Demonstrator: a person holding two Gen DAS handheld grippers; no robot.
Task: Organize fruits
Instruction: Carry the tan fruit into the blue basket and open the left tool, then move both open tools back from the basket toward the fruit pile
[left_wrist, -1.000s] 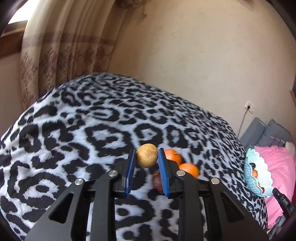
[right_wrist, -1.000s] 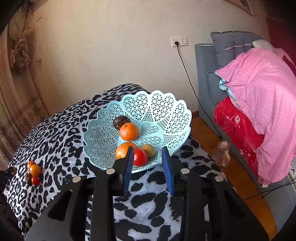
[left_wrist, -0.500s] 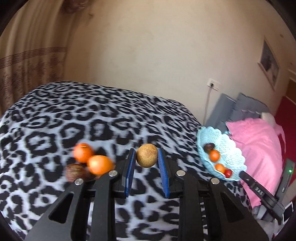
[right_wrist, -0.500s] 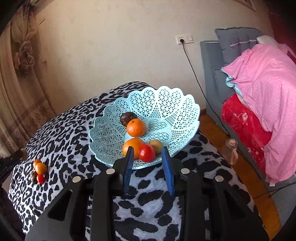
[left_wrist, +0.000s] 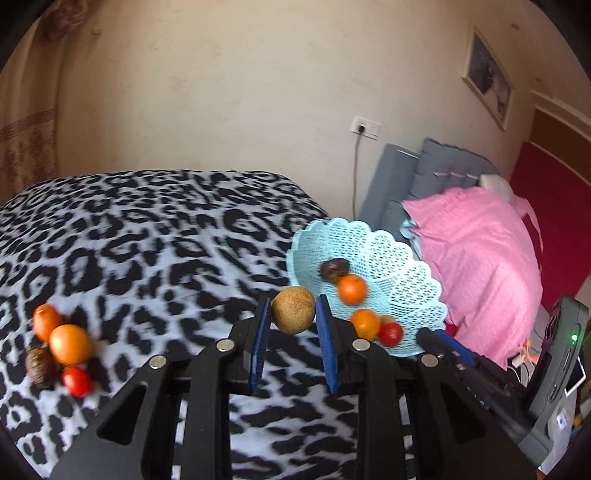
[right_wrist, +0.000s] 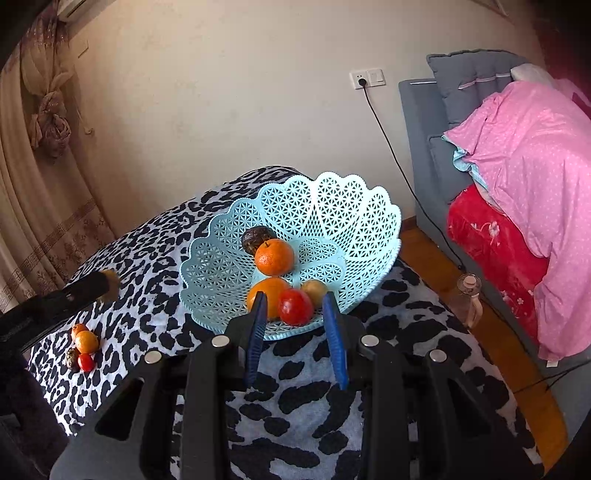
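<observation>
The left gripper (left_wrist: 291, 320) is clamped on a round, speckled tan fruit (left_wrist: 293, 310), held by its sides between the blue pads, in the air above a bed covered in a black-and-white leopard-print blanket (left_wrist: 147, 236). The fruit is near, but not yet over, a pale blue lattice basket (left_wrist: 391, 258) with scalloped edges that sits on the blanket beyond it.

The right gripper (right_wrist: 295, 325) holds nothing; its jaws stand nearly together with a narrow bare gap, pointing at the near rim of the basket.

The main risk appears to be the fruit slipping: it is round and gripped only at two small points near the pad tips, so a jolt could send it rolling off the bed. If it is let go too high or over the rim, it could knock the piled fruit or bounce out, since the basket walls slope outward. The two grippers could also collide near the rim.

Inside the basket lie a dark brown wrinkled fruit (right_wrist: 258, 236), two oranges (right_wrist: 274, 256), a red tomato (right_wrist: 295, 306) and a small tan fruit (right_wrist: 314, 290).

Still loose on the blanket, well apart from the basket, is a cluster (left_wrist: 59, 347): two oranges, a brown fruit and a small red tomato.
</observation>
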